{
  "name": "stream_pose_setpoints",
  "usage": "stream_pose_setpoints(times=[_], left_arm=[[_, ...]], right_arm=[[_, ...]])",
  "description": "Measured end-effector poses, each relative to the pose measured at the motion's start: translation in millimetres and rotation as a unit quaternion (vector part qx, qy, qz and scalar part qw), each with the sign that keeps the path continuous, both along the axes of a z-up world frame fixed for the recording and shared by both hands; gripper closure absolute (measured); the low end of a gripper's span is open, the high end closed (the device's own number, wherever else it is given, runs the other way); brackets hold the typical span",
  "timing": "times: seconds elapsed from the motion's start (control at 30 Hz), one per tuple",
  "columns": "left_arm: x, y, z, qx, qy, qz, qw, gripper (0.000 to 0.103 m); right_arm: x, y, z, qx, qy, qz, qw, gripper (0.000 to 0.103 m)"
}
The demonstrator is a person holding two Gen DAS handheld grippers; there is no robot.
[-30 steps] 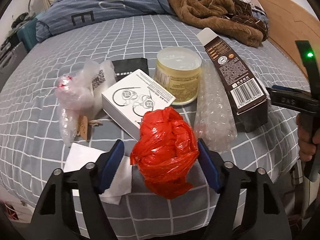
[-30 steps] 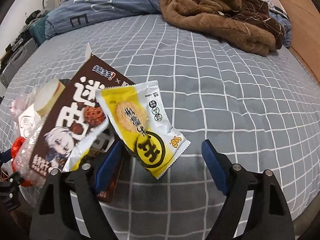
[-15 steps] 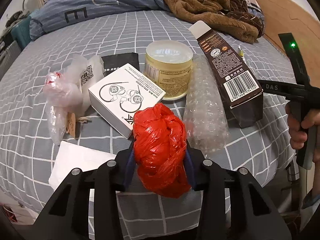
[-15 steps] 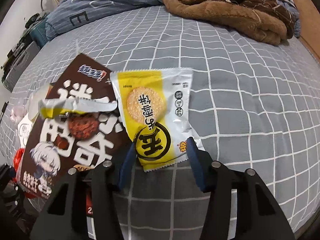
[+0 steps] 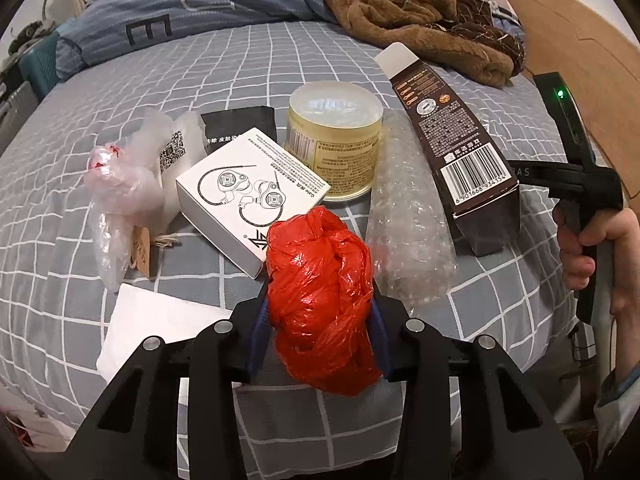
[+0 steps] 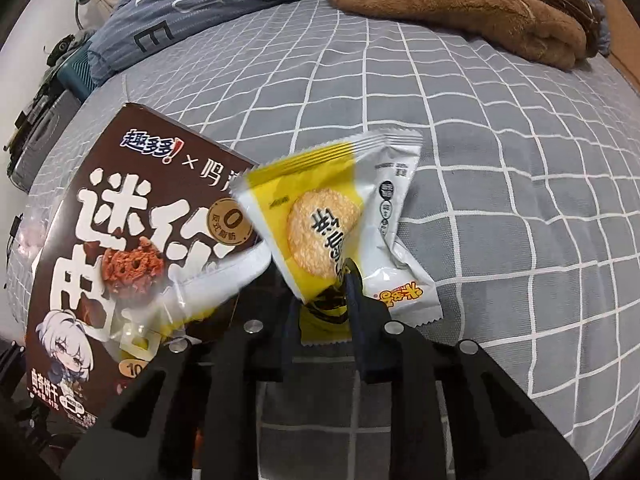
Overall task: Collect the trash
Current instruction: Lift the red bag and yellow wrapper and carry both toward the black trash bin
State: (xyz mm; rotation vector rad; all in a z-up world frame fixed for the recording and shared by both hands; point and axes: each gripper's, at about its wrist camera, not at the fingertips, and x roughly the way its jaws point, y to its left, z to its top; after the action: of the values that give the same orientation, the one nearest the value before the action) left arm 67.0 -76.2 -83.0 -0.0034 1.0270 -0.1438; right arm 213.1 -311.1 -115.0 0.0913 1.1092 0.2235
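My left gripper (image 5: pixel 320 316) is shut on a crumpled red plastic bag (image 5: pixel 322 300) at the near edge of the bed. Behind it lie a white earphone box (image 5: pixel 252 192), a yellow tub (image 5: pixel 336 136), bubble wrap (image 5: pixel 408 220), a brown biscuit box (image 5: pixel 460 152), clear plastic bags (image 5: pixel 120 184) and white paper (image 5: pixel 156 328). My right gripper (image 6: pixel 324 300) is shut on a yellow and white snack wrapper (image 6: pixel 332 208), lifted off the bed. The brown biscuit box (image 6: pixel 120 248) stands to its left, with a second wrapper (image 6: pixel 192 300) against it.
The bed has a grey checked sheet (image 6: pixel 500 160). A brown fleece blanket (image 5: pixel 420 16) and a blue striped duvet (image 5: pixel 192 4) lie at the far end. A wooden bed frame (image 5: pixel 580 60) runs along the right. My right hand and its gripper handle (image 5: pixel 584 200) show at the right.
Both grippers have closed: the left on the red bag, the right on the yellow wrapper. The right gripper has lifted the wrapper, which now tilts upward.
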Motion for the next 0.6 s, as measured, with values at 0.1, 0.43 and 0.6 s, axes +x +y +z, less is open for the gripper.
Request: stream_pose_setpoints(times=[0.1,0.43,0.6], left_arm=[[0,0,0,0.0,0.0,0.0,1.0,0.062],[-2,3,7,-0.005,-0.006,0.001,1.0,0.064],[-5,7,15,-0.004,-0.016,0.006,0.9998,0.064]], right_arm=[[1,-6,-1,0.012,0.002,-0.01,1.0,0.093],[-8,-6,21,-0.016,-0.027,-0.03,0.999,0.096],[-16,-6,38,-0.019,-0.046,-0.038,0.998,0.096]])
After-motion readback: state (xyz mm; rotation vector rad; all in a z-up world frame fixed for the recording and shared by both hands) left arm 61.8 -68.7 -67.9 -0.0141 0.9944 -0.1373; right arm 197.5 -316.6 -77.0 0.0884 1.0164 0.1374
